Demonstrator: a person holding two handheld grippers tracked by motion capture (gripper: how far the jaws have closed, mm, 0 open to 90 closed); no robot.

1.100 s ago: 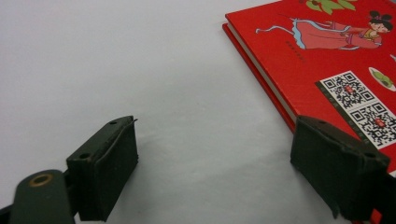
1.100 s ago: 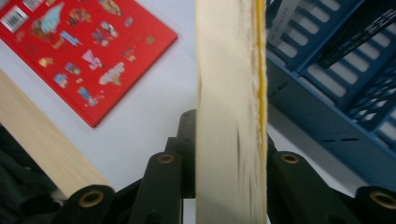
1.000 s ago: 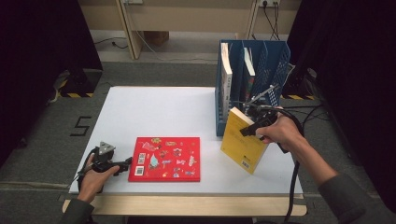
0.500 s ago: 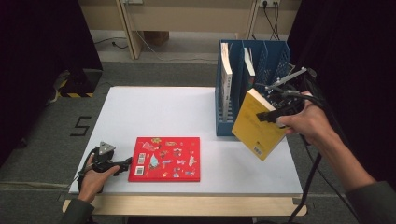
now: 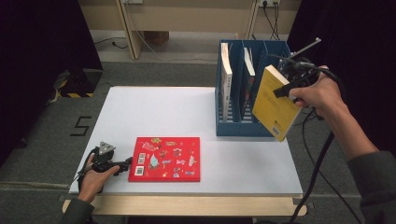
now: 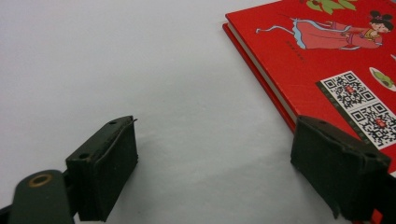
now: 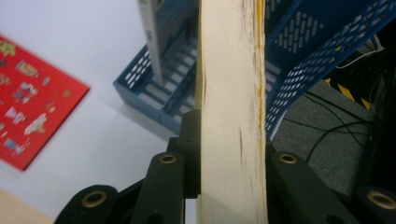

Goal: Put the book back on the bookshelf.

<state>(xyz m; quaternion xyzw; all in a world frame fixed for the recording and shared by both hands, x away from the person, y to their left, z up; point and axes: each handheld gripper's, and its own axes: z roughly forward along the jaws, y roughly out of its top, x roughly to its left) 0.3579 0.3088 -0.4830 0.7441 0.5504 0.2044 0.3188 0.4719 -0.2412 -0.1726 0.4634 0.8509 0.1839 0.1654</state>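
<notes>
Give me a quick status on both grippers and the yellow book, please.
Right gripper shut on yellow book, held tilted beside blue rack. Left gripper open by red book.

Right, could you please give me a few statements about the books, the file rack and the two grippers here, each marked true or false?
1. The right gripper is clamped on the yellow book. True.
2. The yellow book lies flat on the table. False: it is held in the air, tilted, beside the blue file rack.
3. The red book lies flat on the table. True.
4. The left gripper grips the red book. False: its jaws stand open at the book's edge, pressing on nothing.
5. The blue file rack is empty. False: two books already stand in it.
</notes>
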